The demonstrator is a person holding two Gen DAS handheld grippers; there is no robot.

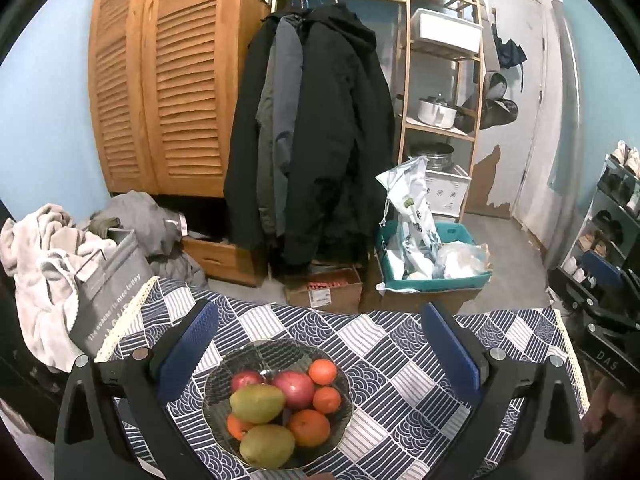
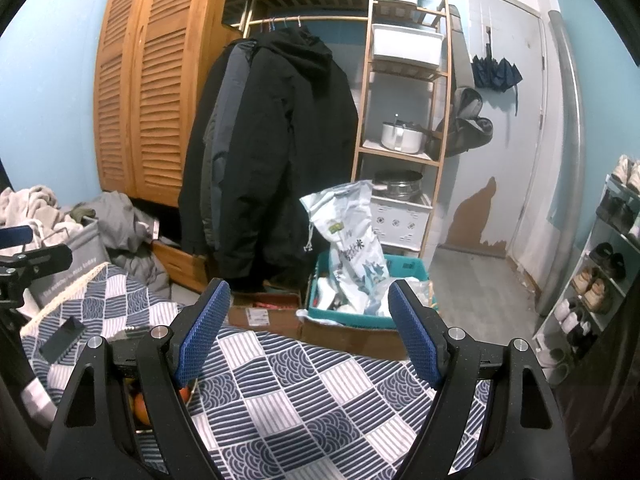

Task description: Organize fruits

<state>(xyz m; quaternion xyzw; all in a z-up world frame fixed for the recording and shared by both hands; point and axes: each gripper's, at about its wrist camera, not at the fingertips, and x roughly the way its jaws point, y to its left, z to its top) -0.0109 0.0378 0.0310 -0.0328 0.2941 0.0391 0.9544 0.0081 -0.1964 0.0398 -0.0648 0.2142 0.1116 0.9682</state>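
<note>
Table point(image 1: 400, 360) covered by a blue-and-white patterned cloth point(image 2: 304, 392). Its far edge runs across both views; beyond it, on the floor, stand a cardboard box point(image 1: 326, 290) and a teal crate point(image 1: 436, 276). The cloth's lace-trimmed left edge point(image 1: 124, 316) lies against a grey fabric bin point(image 1: 108, 284). The right half of the cloth is bare under the right gripper.

Left gripper point(image 1: 320, 344): jaws spread wide, holding nothing. It hangs over the bowl point(image 1: 276, 354), which sits between the two blue pads point(image 1: 188, 344), nearer the left one. No contact visible.

Right gripper point(image 2: 310, 332): jaws likewise spread, holding nothing, over bare cloth. In the right wrist view the bowl is at lower left, mostly hidden behind the left finger, with an orange fruit point(image 2: 141, 407) showing. A dark flat object point(image 2: 62, 338) lies on the cloth near the left edge; what it is cannot be told.

Bowl contents, left wrist view: two green-yellow mangoes point(image 1: 258, 402) at front left, two red apples point(image 1: 294, 388) behind them, and four oranges point(image 1: 310, 426), three on the right side and one at left, partly covered by the mangoes. All fruit seen is inside the bowl.

Teal crate holds a tall printed bag point(image 1: 412, 208) and plastic-wrapped items
</note>
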